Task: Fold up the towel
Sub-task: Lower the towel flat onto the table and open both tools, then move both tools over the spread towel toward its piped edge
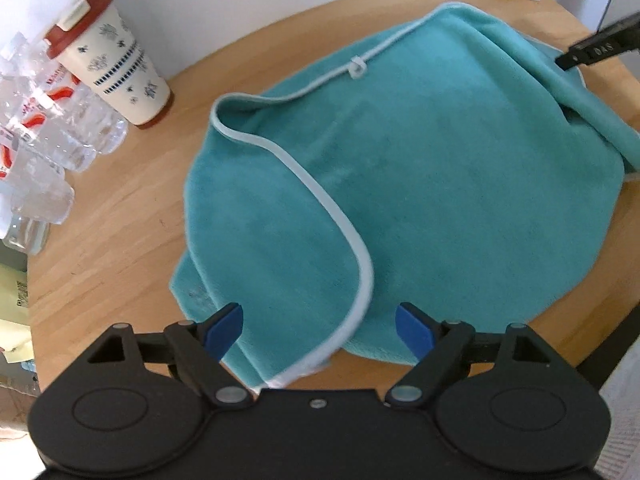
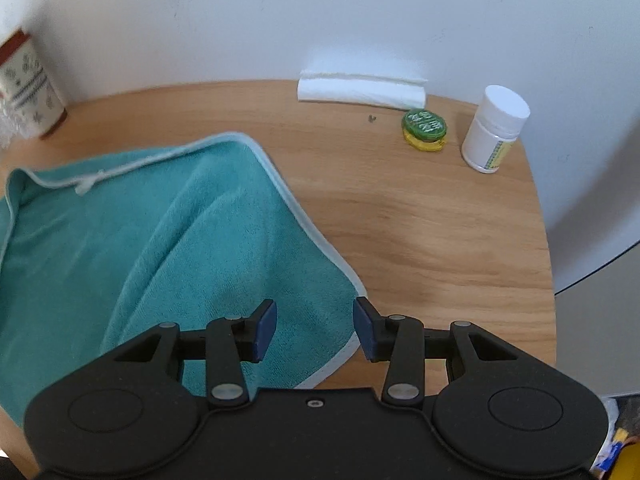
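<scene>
A teal towel (image 1: pixel 420 184) with pale piping lies on the round wooden table (image 1: pixel 120 248), its near left part folded over so the piped edge (image 1: pixel 320 200) curves across it. My left gripper (image 1: pixel 319 330) hovers open over the towel's near edge; its blue pads touch nothing. In the right wrist view the towel (image 2: pixel 180 248) fills the lower left and its right corner lies under my right gripper (image 2: pixel 316 328), whose jaws stand about half apart and do not press on the cloth. A black finger of the right gripper (image 1: pixel 592 46) shows over the towel's far right side.
A patterned cup with a red lid (image 1: pixel 112 64) and several clear plastic bottles (image 1: pixel 48 132) stand at the table's left. At the back are a folded white tissue (image 2: pixel 360 92), a small green-lidded tin (image 2: pixel 425 130) and a white pill bottle (image 2: pixel 494 132). A wall rises behind the table.
</scene>
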